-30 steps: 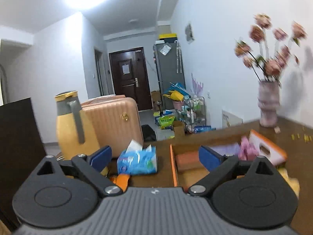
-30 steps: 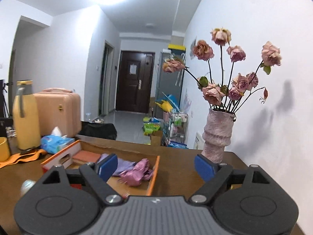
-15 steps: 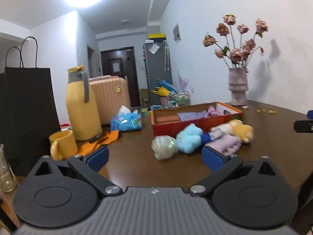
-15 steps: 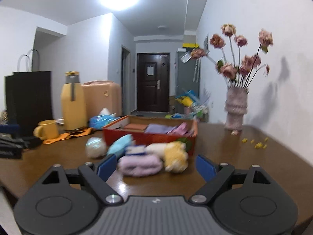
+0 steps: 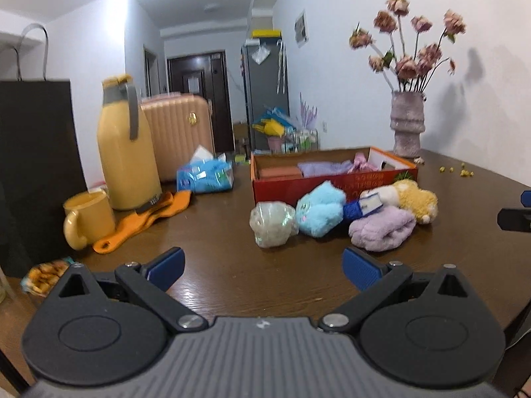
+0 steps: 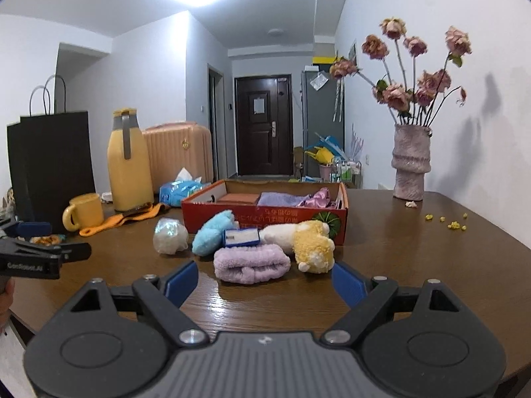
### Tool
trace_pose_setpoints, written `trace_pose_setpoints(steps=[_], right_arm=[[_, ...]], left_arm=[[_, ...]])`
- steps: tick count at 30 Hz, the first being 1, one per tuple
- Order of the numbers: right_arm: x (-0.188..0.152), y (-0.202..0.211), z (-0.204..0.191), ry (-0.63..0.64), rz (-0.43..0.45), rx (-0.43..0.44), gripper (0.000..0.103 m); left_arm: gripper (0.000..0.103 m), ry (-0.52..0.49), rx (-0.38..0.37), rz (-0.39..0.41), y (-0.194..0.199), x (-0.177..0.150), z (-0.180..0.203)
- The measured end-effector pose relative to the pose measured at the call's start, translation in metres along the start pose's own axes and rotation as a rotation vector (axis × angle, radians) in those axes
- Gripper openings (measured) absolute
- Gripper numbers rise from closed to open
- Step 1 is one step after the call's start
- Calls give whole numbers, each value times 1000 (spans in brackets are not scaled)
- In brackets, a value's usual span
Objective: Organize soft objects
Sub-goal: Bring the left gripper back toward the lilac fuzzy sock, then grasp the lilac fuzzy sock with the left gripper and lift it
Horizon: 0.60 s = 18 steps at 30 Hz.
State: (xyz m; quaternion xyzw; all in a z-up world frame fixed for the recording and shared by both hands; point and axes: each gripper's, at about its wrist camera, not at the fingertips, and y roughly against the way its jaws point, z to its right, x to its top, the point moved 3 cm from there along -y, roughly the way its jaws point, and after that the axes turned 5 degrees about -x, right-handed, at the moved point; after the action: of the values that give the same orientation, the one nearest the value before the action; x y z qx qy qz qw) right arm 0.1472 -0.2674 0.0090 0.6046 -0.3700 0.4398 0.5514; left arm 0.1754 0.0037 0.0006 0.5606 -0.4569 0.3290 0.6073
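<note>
A red cardboard box [image 5: 332, 184] [image 6: 265, 220] stands on the brown table and holds folded purple and pink cloths. In front of it lie a pale shiny pouch [image 5: 272, 224] [image 6: 170, 235], a light blue plush [image 5: 320, 210] [image 6: 212, 235], a yellow and white plush [image 5: 408, 199] [image 6: 312, 243] and a rolled lilac towel [image 5: 381, 229] [image 6: 250, 262]. My left gripper [image 5: 264, 268] is open and empty, short of the pouch. My right gripper [image 6: 265, 280] is open and empty, just before the lilac towel.
A yellow jug [image 5: 127, 149], yellow mug [image 5: 86, 217], orange cloth [image 5: 146, 219], blue tissue pack [image 5: 205, 175] and black paper bag [image 5: 33, 165] stand at the left. A vase of dried roses [image 6: 410, 162] stands at the back right. A snack packet [image 5: 44, 273] lies near the left edge.
Both grippers have pulled back from over the box to the near side of the table. The soft objects in front of the box have come into view. Both stay open.
</note>
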Motion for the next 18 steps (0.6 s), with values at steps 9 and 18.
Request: trace_pose_setpoints(steps=[9,18], right_arm=[[10,-91,12,-32,-97,6,76],[22,-198,22,-97,-211,54,36]], left_arm=[[99,56,-219,-97,-81,12,21],[83,157,-363,-178,-165,21,57]])
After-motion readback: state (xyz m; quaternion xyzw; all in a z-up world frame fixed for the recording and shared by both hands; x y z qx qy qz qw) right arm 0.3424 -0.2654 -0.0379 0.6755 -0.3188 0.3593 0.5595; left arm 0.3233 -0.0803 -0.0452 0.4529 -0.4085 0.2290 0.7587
